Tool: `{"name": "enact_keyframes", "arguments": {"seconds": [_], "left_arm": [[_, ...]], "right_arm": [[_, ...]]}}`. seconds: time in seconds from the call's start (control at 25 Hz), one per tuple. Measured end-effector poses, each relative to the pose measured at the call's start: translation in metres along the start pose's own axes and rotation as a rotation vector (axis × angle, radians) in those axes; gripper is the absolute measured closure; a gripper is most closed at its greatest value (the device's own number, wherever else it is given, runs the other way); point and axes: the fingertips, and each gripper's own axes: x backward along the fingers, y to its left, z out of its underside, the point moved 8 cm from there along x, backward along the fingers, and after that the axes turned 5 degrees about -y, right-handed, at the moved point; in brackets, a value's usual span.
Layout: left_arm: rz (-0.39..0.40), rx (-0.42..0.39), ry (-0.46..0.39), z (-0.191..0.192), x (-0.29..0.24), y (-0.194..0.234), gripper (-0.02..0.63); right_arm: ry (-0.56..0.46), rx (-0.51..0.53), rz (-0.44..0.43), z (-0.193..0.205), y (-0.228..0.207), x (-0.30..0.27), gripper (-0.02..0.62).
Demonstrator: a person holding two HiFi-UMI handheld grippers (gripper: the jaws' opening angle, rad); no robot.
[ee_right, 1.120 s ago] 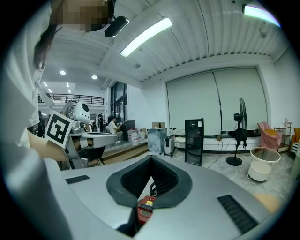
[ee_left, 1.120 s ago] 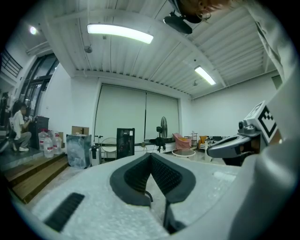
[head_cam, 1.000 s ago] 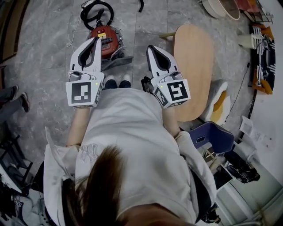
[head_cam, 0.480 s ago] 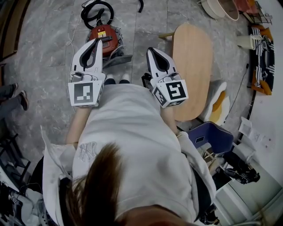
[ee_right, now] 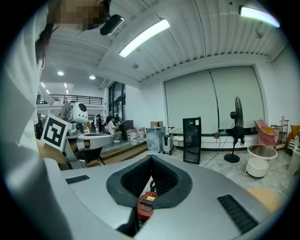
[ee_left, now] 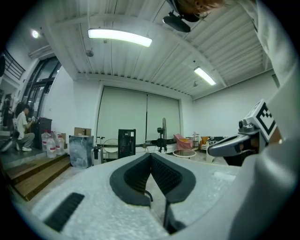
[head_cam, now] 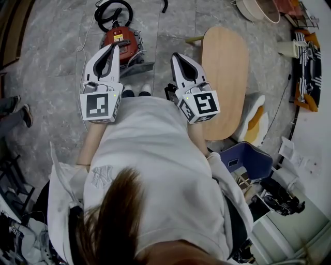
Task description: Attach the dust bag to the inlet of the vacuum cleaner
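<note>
Left claw (head_cam: 111, 47) and right claw (head_cam: 176, 56) both fully closed, holding nothing, carried before chest: probably only approach, no grasp yet. Vacuum cleaner (head_cam: 121, 40) on floor (head_cam: 51, 67) ahead of shoes (head_cam: 136, 93); grey sheet (head_cam: 135, 70) beside it, maybe dust bag.

L gripper (head_cam: 111, 48), R gripper (head_cam: 177, 56): fingers together, empty.

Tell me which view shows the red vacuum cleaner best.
Head view: the vacuum cleaner lies on the floor, body and hose visible. The right gripper view catches only a red sliver; the left gripper view, none.
</note>
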Motion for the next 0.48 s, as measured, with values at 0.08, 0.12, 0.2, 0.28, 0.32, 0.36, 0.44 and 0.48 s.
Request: {"name": "enact_keyframes", "arguments": {"seconds": [0.08, 0.12, 0.2, 0.28, 0.32, 0.36, 0.44, 0.48], "left_arm": [[0.005, -0.001, 0.002, 0.0008, -0.0034, -0.0011, 0.589], [0.006, -0.001, 0.003, 0.0009, -0.0043, -0.0011, 0.589], [0.006, -0.001, 0.002, 0.0011, -0.0046, -0.0010, 0.589], [0.005, -0.001, 0.001, 0.0017, -0.0046, -0.0017, 0.589], [0.006, -0.001, 0.001, 0.0019, -0.0049, -0.0020, 0.589], [0.008, -0.001, 0.002, 0.0019, -0.0054, -0.0024, 0.589], [0.012, 0.000, 0.005, 0.0018, -0.0063, -0.0034, 0.589], [0.014, 0.000, 0.005, 0.0017, -0.0066, -0.0041, 0.589]], "right_arm": [[0.004, -0.003, 0.003, 0.0019, -0.0037, -0.0001, 0.594], [0.004, -0.004, 0.005, 0.0022, -0.0046, -0.0002, 0.594], [0.005, -0.005, 0.007, 0.0027, -0.0052, -0.0001, 0.594], [0.006, -0.007, 0.006, 0.0036, -0.0055, -0.0001, 0.594], [0.005, -0.008, 0.005, 0.0038, -0.0056, -0.0002, 0.594], [0.003, -0.009, 0.005, 0.0038, -0.0058, -0.0005, 0.594], [0.002, -0.011, 0.005, 0.0033, -0.0063, -0.0008, 0.594], [0.002, -0.011, 0.005, 0.0030, -0.0066, -0.0010, 0.594]]}}
